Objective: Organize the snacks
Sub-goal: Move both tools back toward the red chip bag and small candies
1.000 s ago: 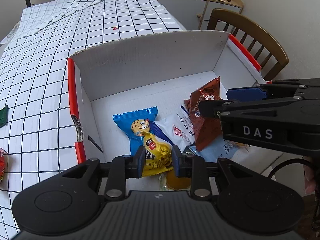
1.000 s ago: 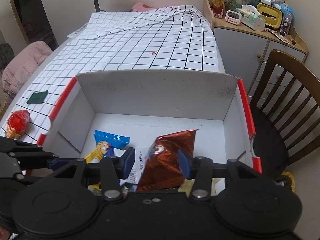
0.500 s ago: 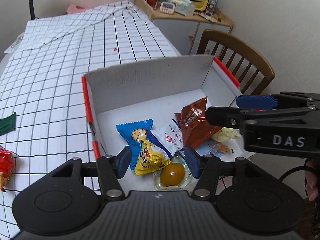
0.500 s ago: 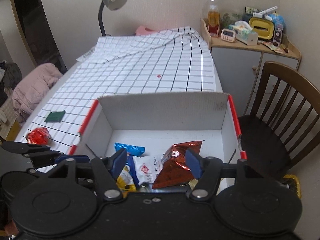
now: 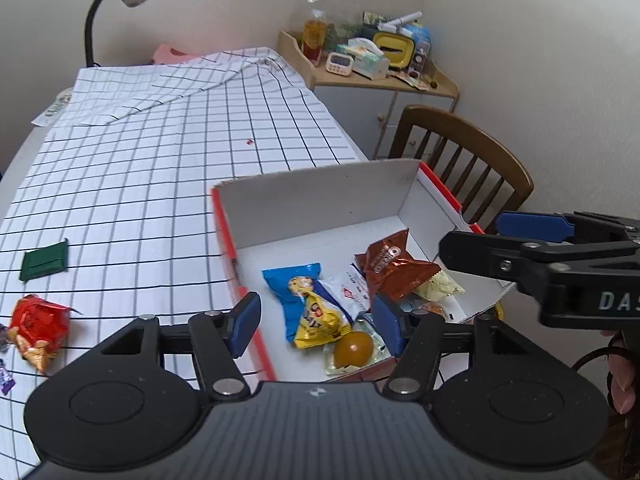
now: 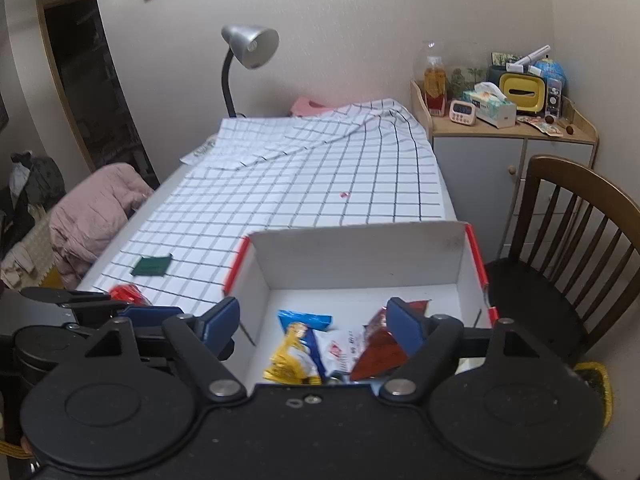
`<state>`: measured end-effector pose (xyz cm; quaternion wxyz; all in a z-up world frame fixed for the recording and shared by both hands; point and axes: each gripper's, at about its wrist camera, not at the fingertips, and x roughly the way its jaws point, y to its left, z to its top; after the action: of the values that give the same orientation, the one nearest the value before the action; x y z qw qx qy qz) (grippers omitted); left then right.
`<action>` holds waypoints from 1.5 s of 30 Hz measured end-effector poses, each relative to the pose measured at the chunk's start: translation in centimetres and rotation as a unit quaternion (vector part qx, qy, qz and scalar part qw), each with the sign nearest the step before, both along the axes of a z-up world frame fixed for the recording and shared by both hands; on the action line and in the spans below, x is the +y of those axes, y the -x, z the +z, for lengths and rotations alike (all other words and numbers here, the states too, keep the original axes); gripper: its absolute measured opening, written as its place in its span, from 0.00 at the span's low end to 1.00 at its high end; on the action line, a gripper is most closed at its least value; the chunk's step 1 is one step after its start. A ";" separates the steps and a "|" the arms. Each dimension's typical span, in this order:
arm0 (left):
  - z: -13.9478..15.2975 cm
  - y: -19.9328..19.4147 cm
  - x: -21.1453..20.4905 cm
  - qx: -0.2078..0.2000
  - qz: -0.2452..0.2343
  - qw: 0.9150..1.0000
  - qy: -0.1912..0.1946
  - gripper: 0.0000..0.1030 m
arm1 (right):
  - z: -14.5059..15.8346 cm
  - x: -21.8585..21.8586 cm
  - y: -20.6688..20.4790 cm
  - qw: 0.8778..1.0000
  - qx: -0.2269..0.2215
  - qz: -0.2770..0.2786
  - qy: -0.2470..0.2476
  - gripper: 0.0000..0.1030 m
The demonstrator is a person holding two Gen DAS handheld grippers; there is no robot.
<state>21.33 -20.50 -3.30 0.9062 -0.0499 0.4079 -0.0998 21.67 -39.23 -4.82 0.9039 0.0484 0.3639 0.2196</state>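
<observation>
1. Both my grippers hang above the box [image 5: 320,196] with nothing between the pads: left gripper [image 5: 316,318] opening, right gripper [image 6: 316,320] opening wider.
2. Snacks already lie in the box's near end: brown packet [image 5: 394,266], blue packet [image 5: 294,280], yellow packet [image 5: 318,322].
3. My read: next go left of the box for the red packet [image 5: 38,326] and green packet [image 5: 44,260]; approach low, pinch the crimped edge.
4. Box's near wall is hidden behind the gripper bodies; a purple scrap is cut off at frame edge.

Soft even light, sharp, fisheye-warped edges
</observation>
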 end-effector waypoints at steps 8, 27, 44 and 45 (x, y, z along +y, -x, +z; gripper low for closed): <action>1.6 2.1 3.8 -0.023 0.023 0.999 0.005 0.64 | 1.3 2.2 1.9 1.000 -0.013 0.007 -0.018 0.86; 2.8 7.7 15.0 -0.043 0.068 0.997 0.012 0.83 | 2.0 11.3 6.0 0.999 -0.019 0.025 -0.039 1.00; -1.0 9.3 28.1 -0.027 0.184 0.983 -0.002 0.99 | -0.7 23.0 4.8 0.999 0.031 0.008 -0.028 1.00; -1.4 9.3 28.8 -0.022 0.191 0.981 -0.002 0.99 | -0.9 23.8 4.5 0.999 0.034 0.007 -0.024 1.00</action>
<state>12.07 8.30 -4.71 0.9175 -0.1228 0.3709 0.0750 17.12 -15.41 -5.74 0.8879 0.0751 0.3895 0.2329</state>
